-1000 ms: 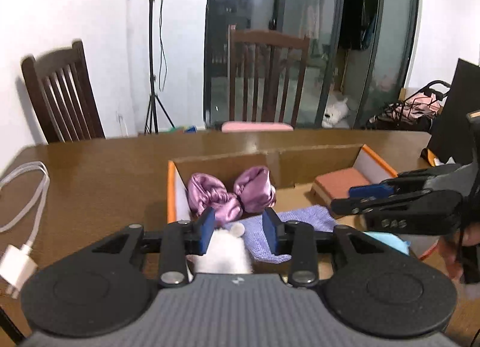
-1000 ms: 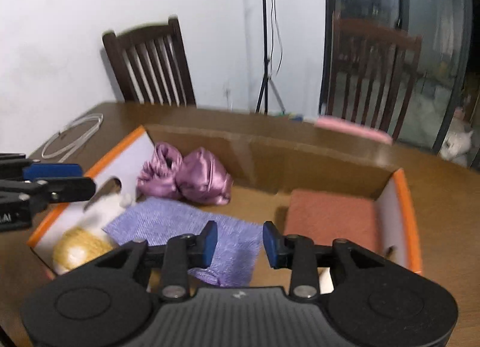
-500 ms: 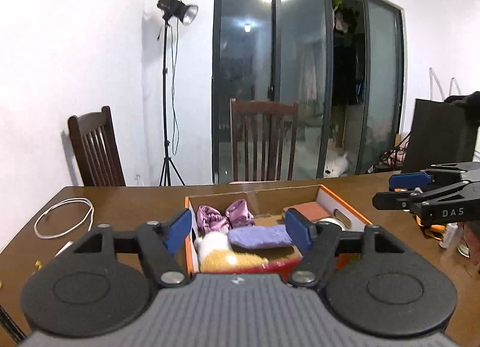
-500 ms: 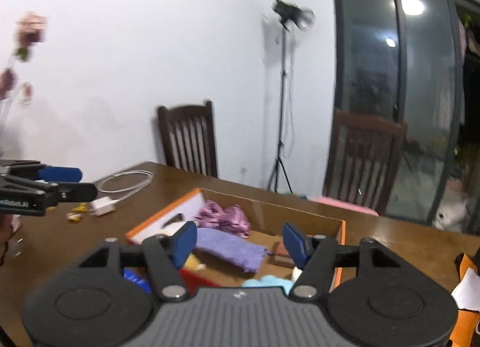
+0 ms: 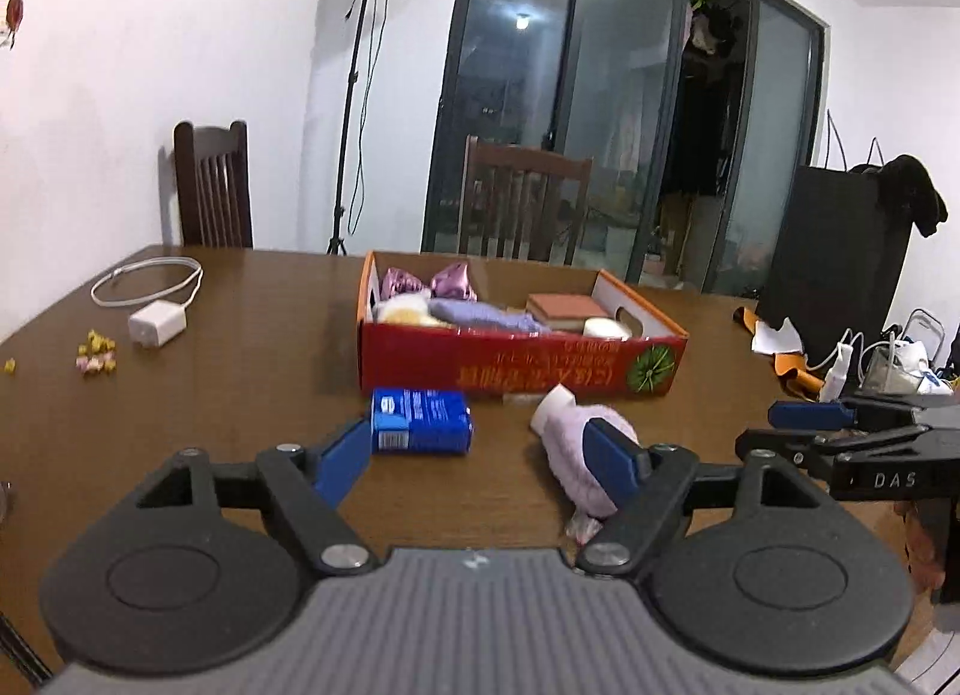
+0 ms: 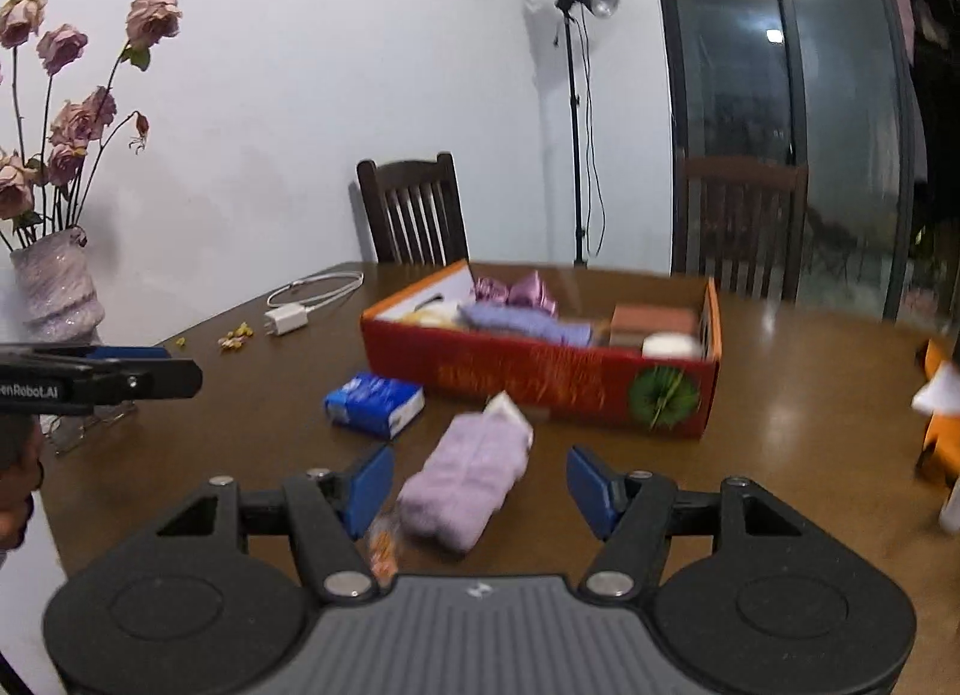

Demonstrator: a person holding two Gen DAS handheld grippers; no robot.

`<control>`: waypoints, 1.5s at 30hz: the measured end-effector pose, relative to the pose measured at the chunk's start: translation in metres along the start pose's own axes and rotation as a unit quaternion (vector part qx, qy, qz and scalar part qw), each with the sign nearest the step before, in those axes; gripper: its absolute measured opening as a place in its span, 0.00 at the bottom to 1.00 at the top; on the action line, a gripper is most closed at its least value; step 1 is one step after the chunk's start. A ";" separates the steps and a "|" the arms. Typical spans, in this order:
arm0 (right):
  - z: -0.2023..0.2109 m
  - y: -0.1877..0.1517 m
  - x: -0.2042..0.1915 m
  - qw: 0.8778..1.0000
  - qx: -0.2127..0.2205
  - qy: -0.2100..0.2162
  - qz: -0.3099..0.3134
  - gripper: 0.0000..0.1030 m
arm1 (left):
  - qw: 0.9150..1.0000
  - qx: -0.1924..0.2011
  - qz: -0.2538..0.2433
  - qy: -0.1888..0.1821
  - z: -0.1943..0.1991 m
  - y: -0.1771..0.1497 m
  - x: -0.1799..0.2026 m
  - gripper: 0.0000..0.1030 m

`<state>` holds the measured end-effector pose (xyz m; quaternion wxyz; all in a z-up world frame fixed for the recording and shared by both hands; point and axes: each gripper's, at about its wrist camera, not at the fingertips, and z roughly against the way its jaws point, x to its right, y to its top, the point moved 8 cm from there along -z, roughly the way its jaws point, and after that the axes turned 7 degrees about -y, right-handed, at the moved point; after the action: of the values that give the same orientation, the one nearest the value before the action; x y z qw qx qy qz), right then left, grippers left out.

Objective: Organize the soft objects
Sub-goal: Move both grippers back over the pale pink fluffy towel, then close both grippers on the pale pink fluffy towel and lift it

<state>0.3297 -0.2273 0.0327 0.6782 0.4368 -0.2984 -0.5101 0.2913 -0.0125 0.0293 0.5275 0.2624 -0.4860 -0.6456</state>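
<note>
Two items left outside red box [image 5: 522,359]; both grippers wide, empty.
I'd straddle lilac plush roll [image 6: 465,479] squarely with right gripper [image 6: 480,482], squeezing gently.

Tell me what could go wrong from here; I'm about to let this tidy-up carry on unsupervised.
1. The lilac fluffy sock lies partly on a small wrapper; the open right claw could pinch both.
2. The blue tissue pack sits close beside the sock, so the open left claw may nudge or grab the wrong item.
3. The red box already looks crowded; added items might spill over the rim.
</note>
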 end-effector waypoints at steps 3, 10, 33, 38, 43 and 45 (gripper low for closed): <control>-0.009 -0.010 -0.009 1.000 -0.014 0.001 0.000 0.62 | 1.000 -0.004 -0.001 0.007 -0.006 -0.001 -0.002 0.77; -0.064 -0.024 -0.028 0.999 -0.036 -0.018 -0.004 0.79 | 1.000 -0.025 0.000 0.007 -0.032 -0.005 -0.007 0.78; -0.098 -0.034 0.071 0.982 -0.054 -0.028 -0.178 0.57 | 0.983 -0.111 0.085 -0.121 -0.173 -0.014 0.027 0.43; -0.119 -0.039 0.071 0.978 -0.068 -0.018 -0.196 0.36 | 0.982 -0.118 0.074 -0.130 -0.191 -0.025 0.035 0.34; -0.127 -0.042 0.067 0.980 -0.075 -0.006 -0.184 0.27 | 0.974 -0.123 0.097 -0.164 -0.195 -0.028 0.032 0.26; -0.126 -0.042 0.066 0.982 -0.074 -0.007 -0.173 0.23 | 0.971 -0.125 0.109 -0.170 -0.196 -0.029 0.031 0.24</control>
<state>0.4387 -0.2576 -0.0637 0.6079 0.4272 -0.1844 -0.6434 0.4366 -0.1109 -0.0683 0.5328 0.0263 -0.5095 -0.6752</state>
